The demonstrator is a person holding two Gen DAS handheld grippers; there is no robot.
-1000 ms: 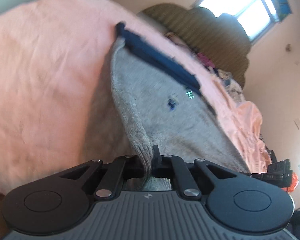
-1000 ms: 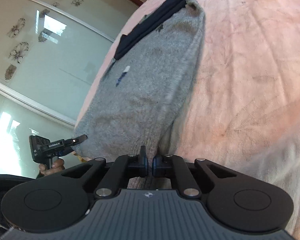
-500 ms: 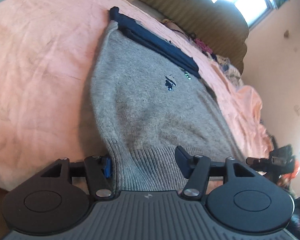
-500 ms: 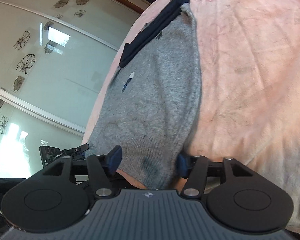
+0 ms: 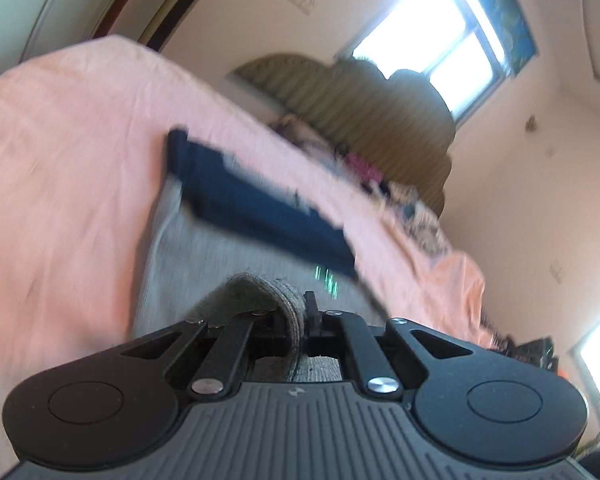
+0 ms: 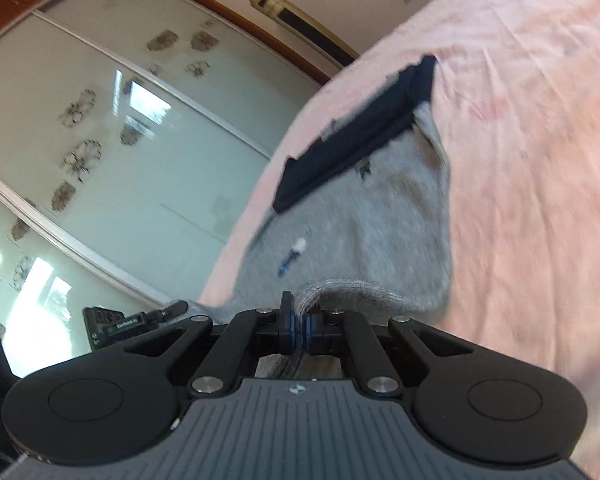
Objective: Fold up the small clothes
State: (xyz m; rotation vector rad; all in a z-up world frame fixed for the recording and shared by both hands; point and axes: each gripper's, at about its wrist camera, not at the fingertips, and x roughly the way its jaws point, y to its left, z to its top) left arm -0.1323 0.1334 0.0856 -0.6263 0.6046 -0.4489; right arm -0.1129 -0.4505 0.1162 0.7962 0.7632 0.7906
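Grey sweater (image 6: pixel 380 216) on pink bedspread (image 6: pixel 540 160)

Both grippers clamped on folds of knit cloth

The left gripper (image 5: pixel 298 318) has its fingers drawn together at 6 o'clock of its view, pinching a grey sweater (image 5: pixel 236 256) hem. The right gripper (image 6: pixel 298 326) is likewise closed, blue pads (image 6: pixel 289 330) squeezing a thin fold; the left one shows at its 8 o'clock.

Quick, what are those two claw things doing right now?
Left gripper: closed, pinching the grey sweater hem.
Right gripper: closed, pinching the same sweater.
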